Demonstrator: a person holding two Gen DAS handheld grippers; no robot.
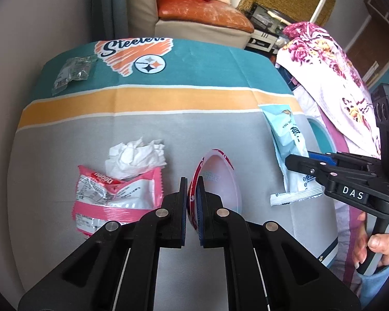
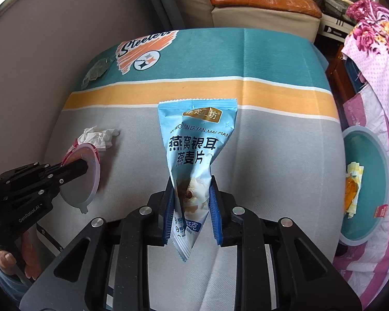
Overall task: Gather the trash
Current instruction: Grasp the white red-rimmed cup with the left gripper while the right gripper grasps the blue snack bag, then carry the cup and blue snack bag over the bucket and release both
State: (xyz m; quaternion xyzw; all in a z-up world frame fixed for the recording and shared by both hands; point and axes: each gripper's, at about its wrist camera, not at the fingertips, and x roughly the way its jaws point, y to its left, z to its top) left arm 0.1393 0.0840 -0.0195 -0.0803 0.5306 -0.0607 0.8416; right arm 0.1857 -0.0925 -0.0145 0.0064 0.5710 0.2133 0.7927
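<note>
My left gripper (image 1: 192,181) is shut on a round plastic lid (image 1: 220,178) with a red printed rim, held on edge above the table; the lid also shows in the right wrist view (image 2: 87,173). My right gripper (image 2: 192,181) is shut on a light blue oatmeal packet (image 2: 194,134), pinching its lower part; the packet also shows in the left wrist view (image 1: 289,140). On the tablecloth lie a crumpled white tissue (image 1: 134,158), a pink and white wrapper (image 1: 114,197) and a clear plastic wrapper (image 1: 70,73) at the far left.
A teal bin (image 2: 363,181) with yellow scraps inside stands on the floor right of the table. A flowered cloth (image 1: 332,77) hangs at the right. A sofa with an orange cushion (image 1: 202,13) stands behind the table.
</note>
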